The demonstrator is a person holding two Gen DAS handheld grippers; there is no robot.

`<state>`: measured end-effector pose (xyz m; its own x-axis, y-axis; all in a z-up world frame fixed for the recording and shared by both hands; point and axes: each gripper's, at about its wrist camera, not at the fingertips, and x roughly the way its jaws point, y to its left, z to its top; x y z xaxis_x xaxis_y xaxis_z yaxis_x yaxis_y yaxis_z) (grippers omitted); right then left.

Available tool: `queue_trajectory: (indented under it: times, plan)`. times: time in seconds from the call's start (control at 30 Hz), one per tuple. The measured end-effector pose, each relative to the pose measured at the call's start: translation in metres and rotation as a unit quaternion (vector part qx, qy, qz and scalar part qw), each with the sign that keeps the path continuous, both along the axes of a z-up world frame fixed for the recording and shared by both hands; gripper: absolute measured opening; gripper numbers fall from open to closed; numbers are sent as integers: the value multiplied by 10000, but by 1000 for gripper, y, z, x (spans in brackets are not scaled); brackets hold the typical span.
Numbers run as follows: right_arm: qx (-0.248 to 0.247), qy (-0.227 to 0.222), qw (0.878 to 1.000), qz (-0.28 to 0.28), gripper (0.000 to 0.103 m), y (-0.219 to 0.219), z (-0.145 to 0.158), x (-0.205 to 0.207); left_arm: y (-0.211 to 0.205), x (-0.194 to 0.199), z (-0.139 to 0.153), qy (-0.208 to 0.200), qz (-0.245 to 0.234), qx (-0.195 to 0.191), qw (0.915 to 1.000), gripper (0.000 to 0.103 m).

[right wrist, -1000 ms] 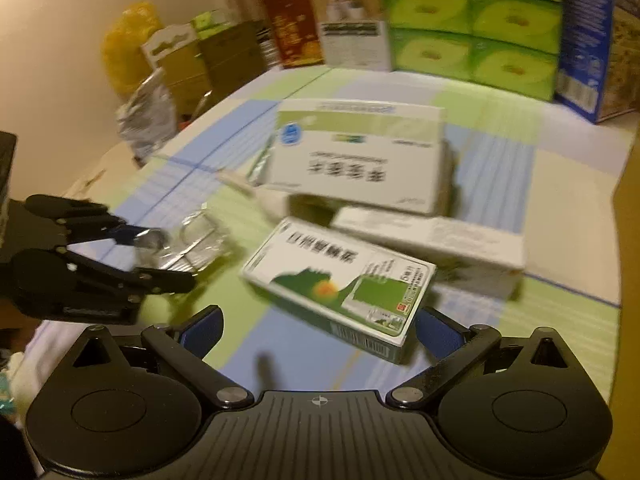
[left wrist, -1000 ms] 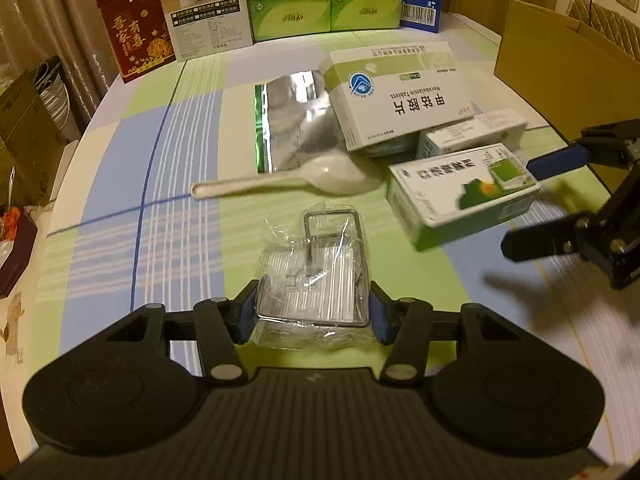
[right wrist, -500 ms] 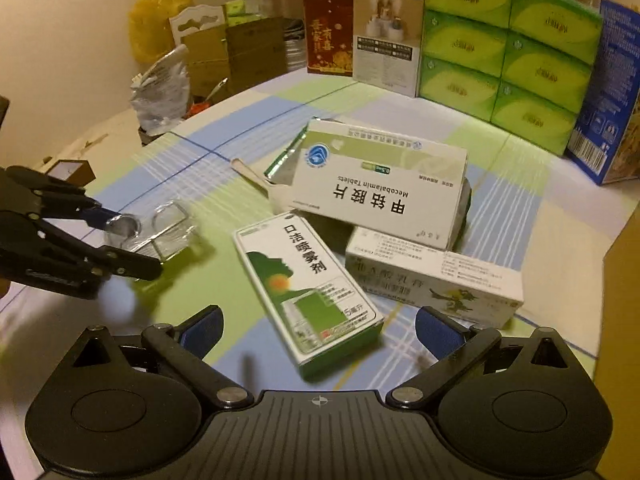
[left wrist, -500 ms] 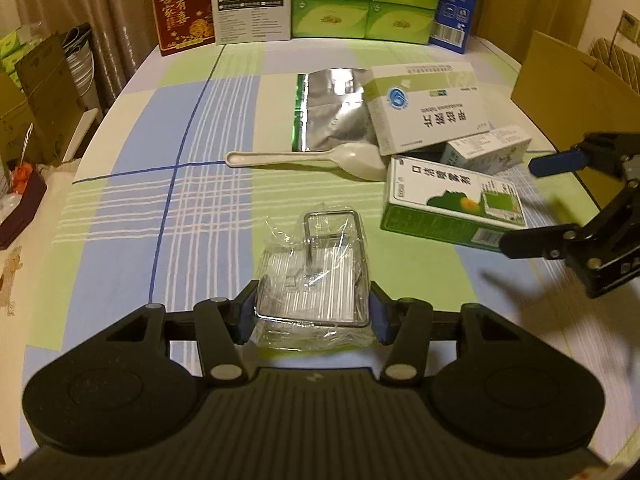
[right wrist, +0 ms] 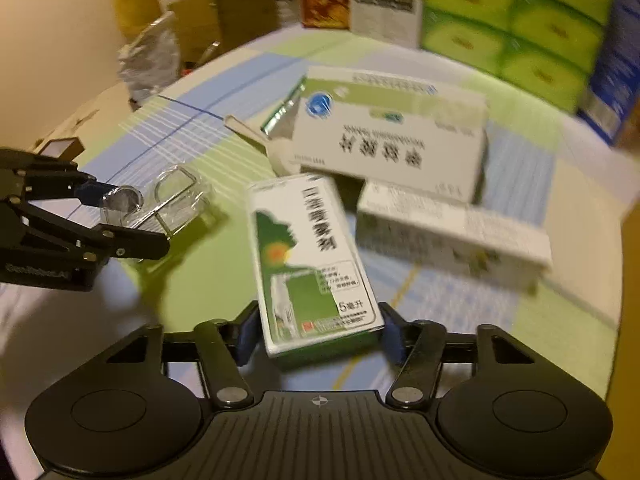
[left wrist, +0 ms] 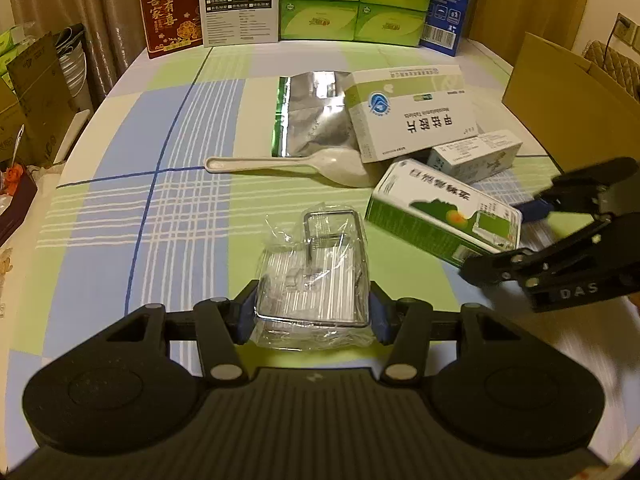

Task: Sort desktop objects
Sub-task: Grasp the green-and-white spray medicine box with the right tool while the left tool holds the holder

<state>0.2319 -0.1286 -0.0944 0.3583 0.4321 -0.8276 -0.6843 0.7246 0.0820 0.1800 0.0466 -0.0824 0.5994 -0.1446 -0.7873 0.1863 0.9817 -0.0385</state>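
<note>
Between the fingers of the left tool [left wrist: 312, 312], a wire rack wrapped in clear plastic [left wrist: 314, 276] is pinched at its near end, resting on the checked counter [left wrist: 120, 220]. Ahead and to the right of that tool, a green-and-white medicine box [right wrist: 312, 256] is clamped at its near end by the right tool [right wrist: 316, 332]. Beyond the green-and-white box, a long white box [right wrist: 452, 232], a larger white box [right wrist: 392, 136], a white spoon [left wrist: 288, 164] and a silver foil pouch [left wrist: 310, 114] are seen close together.
</note>
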Motion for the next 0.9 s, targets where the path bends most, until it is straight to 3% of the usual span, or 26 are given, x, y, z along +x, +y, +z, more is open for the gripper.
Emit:
queue_trajectory:
  times: [0.1,0.2,0.37,0.9]
  plan:
    - [-15,393,9989,-255,55,-7,6,-9,-4,-9,0,16,-3,8,10000,49]
    - [180,710,9972,-161,56,-11,10,-27,-10,-20,0,16,-35,-2,10000,49]
    - [121,154,9998,19,64,-3,17,-30,-14,-27,-3,-21,-10,-49,10000,53]
    - [-70,-126,9998,135,66,16,-3,-17,-18,-15,-12,-5,18,221,9998,65]
